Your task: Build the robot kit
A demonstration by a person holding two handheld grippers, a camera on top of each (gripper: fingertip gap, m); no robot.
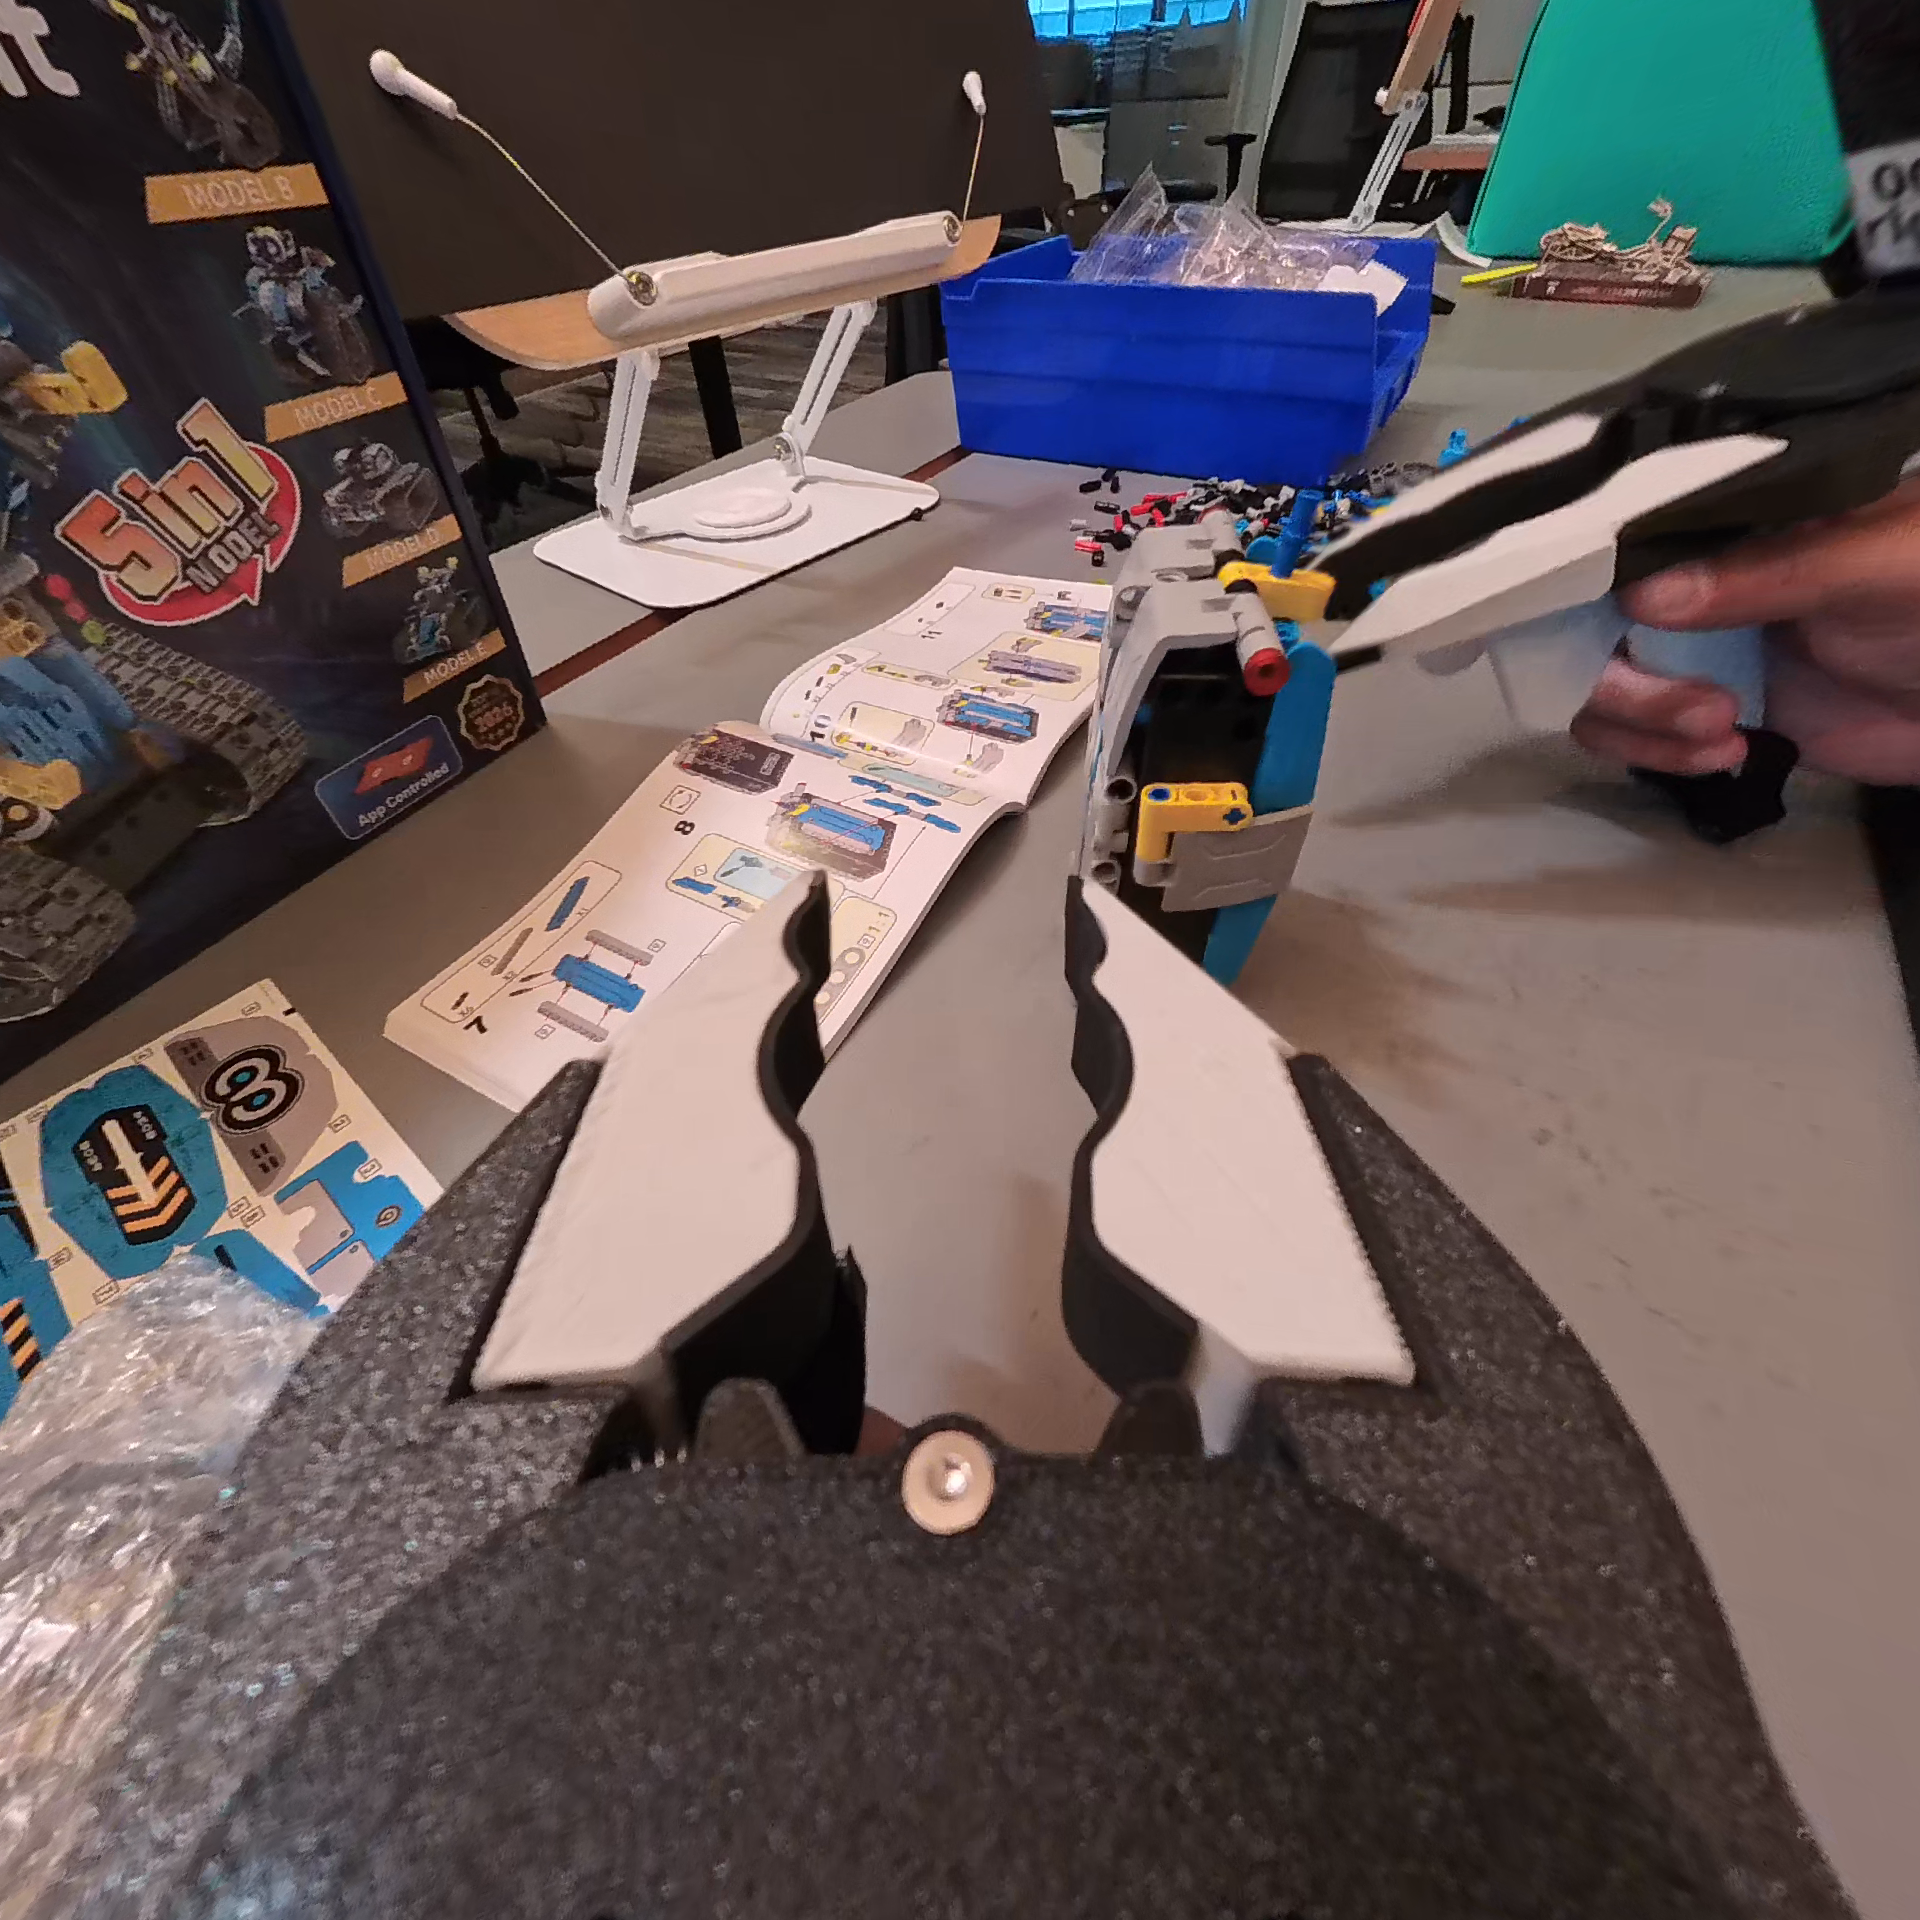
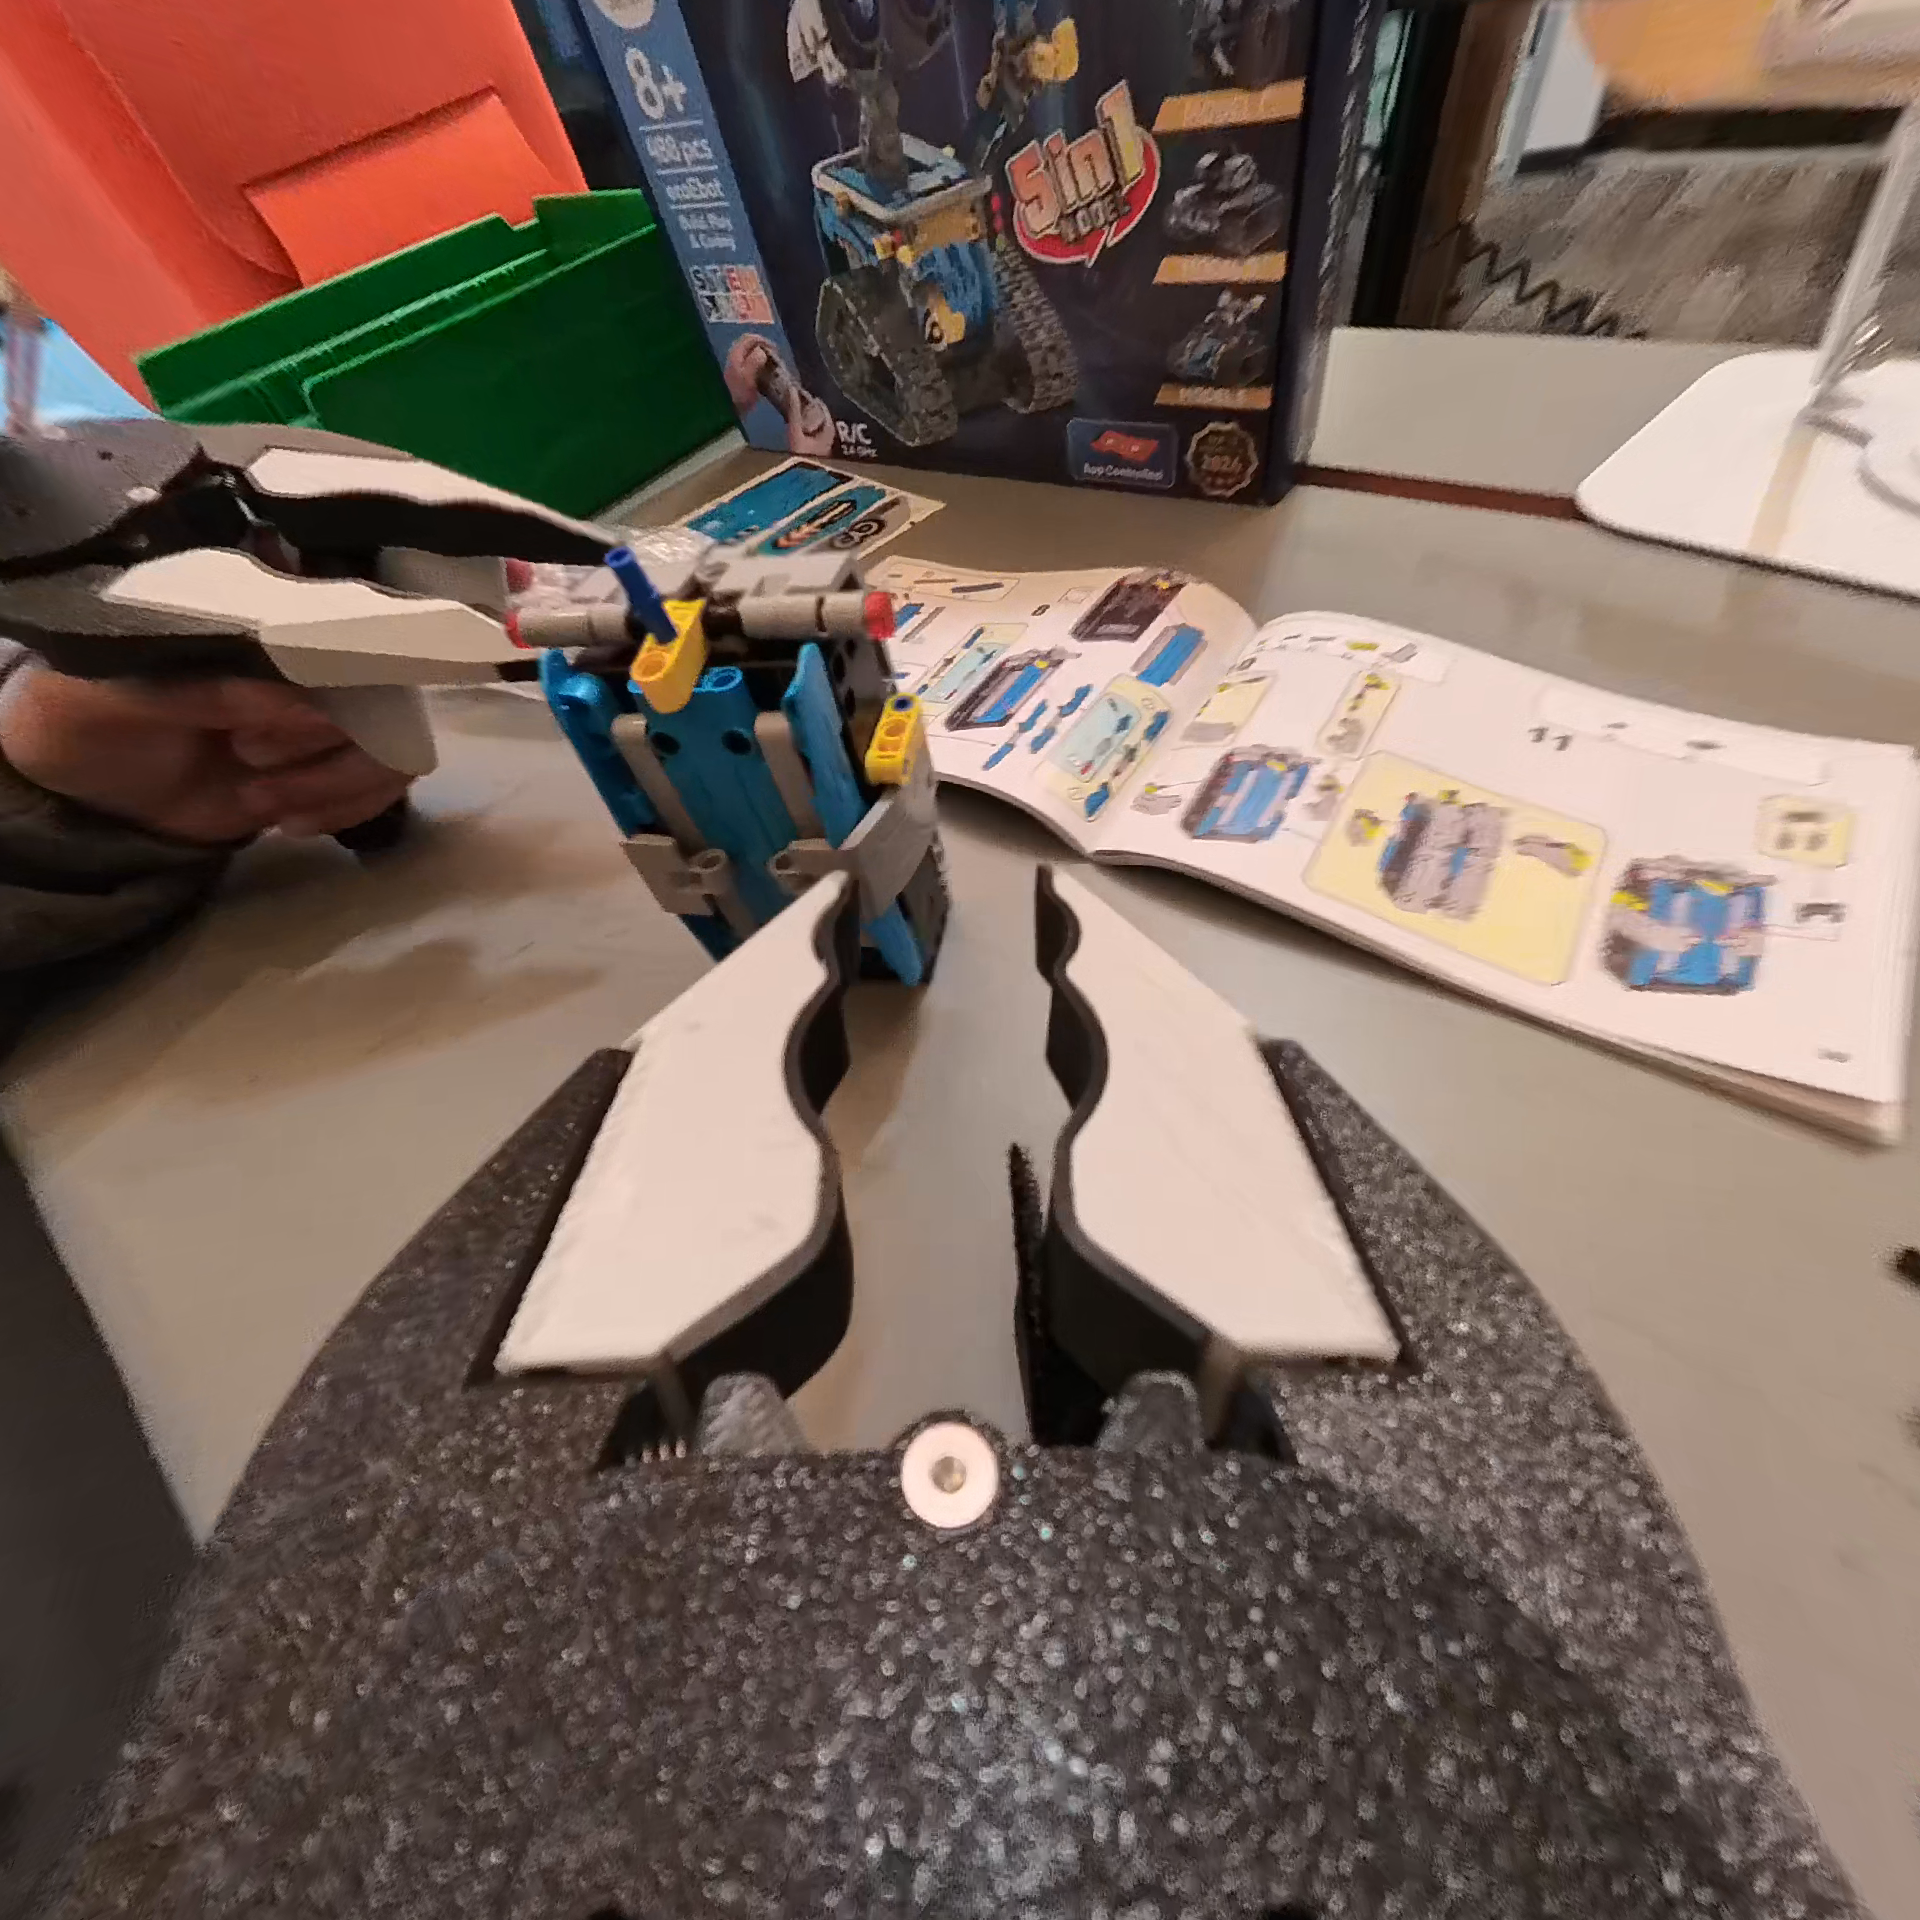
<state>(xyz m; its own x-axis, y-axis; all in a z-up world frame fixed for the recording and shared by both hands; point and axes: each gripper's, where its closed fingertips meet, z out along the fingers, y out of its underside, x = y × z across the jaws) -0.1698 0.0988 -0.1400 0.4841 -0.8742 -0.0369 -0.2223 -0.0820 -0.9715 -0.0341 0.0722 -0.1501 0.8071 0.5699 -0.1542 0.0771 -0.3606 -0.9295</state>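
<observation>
Hovering low over the bench [image 1: 1558,1143], the left hand-held gripper [image 1: 945,894] has its fingers spread and nothing between them. Bubble wrap [image 1: 104,1455] and a sticker sheet [image 1: 208,1174] lie to its left. An open instruction booklet [image 1: 790,831] lies just ahead on the left. The block model [image 1: 1205,748], blue and grey with yellow pieces, stands upright just ahead of its right finger.

The right hand-held gripper [image 2: 940,883] is also spread and empty. In its own view its left finger tip sits against the model's lower grey panel, though I cannot tell if they touch. Seen from the left one, its tips reach the yellow piece on top.

Farther ahead lie loose small pieces [image 1: 1195,509], a blue bin [image 1: 1174,353], a white stand [image 1: 727,520] and the toy box [image 1: 208,520].
</observation>
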